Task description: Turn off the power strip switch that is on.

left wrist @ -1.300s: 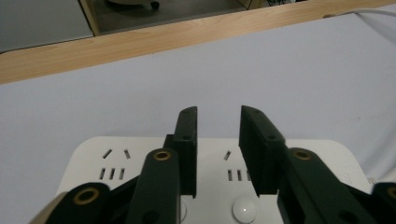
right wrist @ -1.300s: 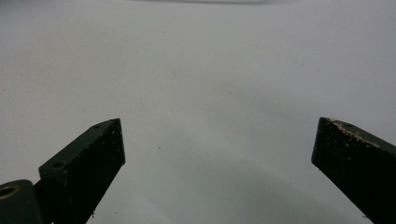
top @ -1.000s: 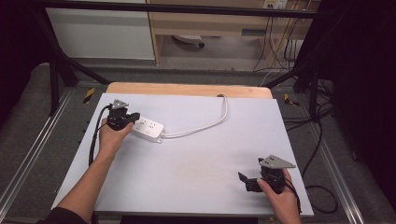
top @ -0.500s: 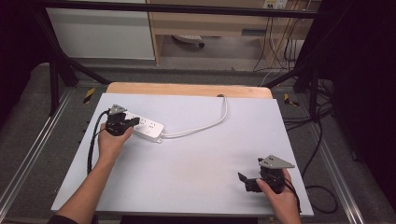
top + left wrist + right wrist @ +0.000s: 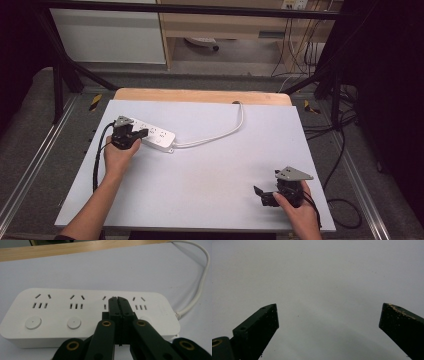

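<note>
- Power strip [image 5: 152, 136] lies at about ten o'clock on the white tabletop [image 5: 210, 170], in the same spot as a second ago; its cord [image 5: 227, 131] curves off toward twelve o'clock.
- Left claw [image 5: 117, 300] has its jaws pressed together with nothing between them, tips over the strip's third socket, just above the round button [image 5: 144, 319].
- Left hand [image 5: 120, 152] has shifted only slightly along the strip since the earlier frame.
- Right claw [image 5: 260, 192] rests unmoved at five o'clock, jaws spread wide over bare tabletop.

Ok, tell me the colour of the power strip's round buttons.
White, like the power strip itself; the round buttons show best in the left gripper view.
</note>
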A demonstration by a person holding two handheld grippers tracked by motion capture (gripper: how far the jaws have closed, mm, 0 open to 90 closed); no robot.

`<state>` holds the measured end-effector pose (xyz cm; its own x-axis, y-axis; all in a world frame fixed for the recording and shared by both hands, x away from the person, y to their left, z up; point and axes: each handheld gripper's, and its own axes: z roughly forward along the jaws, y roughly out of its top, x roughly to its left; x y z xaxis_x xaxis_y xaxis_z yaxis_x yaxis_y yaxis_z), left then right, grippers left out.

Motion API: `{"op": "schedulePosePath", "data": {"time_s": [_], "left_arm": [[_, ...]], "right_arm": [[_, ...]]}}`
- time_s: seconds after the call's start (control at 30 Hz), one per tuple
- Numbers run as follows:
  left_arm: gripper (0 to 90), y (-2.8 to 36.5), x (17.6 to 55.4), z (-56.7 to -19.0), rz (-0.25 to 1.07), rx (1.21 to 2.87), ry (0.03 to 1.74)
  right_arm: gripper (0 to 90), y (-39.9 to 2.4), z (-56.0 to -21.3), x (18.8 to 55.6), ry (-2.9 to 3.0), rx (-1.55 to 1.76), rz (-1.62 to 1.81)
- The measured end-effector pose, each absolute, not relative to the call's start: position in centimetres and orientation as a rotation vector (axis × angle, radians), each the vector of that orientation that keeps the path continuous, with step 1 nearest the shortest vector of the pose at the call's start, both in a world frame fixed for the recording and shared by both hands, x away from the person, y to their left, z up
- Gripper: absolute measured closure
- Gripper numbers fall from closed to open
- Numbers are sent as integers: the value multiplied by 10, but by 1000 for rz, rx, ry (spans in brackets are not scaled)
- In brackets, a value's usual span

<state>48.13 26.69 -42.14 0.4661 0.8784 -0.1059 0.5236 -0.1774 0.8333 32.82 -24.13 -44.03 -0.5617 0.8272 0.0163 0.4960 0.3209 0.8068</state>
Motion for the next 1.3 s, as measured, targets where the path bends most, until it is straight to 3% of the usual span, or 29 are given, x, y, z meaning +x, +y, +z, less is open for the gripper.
{"op": "schedulePosePath", "data": {"time_s": [1.3], "left_arm": [[900, 264, 484, -432, 561, 1872, 1168]], "right_arm": [[32, -240, -440, 324, 2231, 1111, 1162]]}}
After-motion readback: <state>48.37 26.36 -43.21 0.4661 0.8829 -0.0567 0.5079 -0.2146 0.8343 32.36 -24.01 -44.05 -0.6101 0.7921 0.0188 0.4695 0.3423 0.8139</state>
